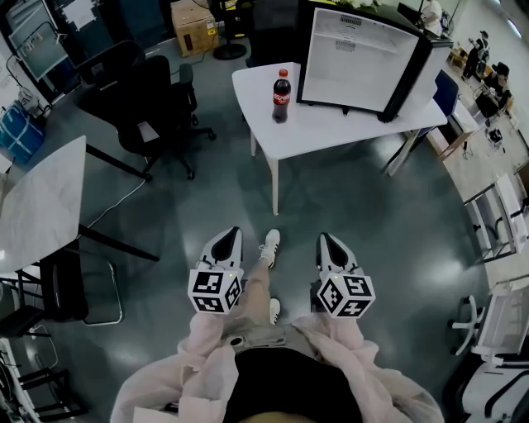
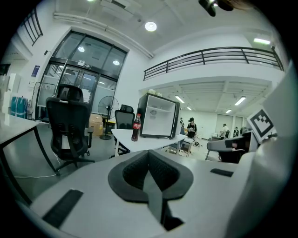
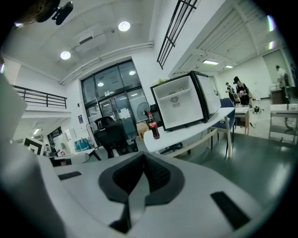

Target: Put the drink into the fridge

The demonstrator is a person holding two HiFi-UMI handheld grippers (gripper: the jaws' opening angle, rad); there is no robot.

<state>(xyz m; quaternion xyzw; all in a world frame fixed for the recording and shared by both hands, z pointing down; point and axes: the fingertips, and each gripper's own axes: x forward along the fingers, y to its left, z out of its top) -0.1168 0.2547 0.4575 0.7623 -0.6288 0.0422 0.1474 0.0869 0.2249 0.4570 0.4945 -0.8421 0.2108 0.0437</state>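
Drink untouched; left hand-held gripper and right one closed, empty

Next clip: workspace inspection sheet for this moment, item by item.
Surface: white table, mostly bare.
Job's things: cola bottle upright on the table, left of the fridge in the head view, apart from it.
Clutter: nothing seen on the table.
Grippers: left gripper and right gripper both shut, empty, well short of the table.
Cables: one thin cable on the floor by the black office chair.
Surroundings: marble-topped table, cardboard box, people at far desks.
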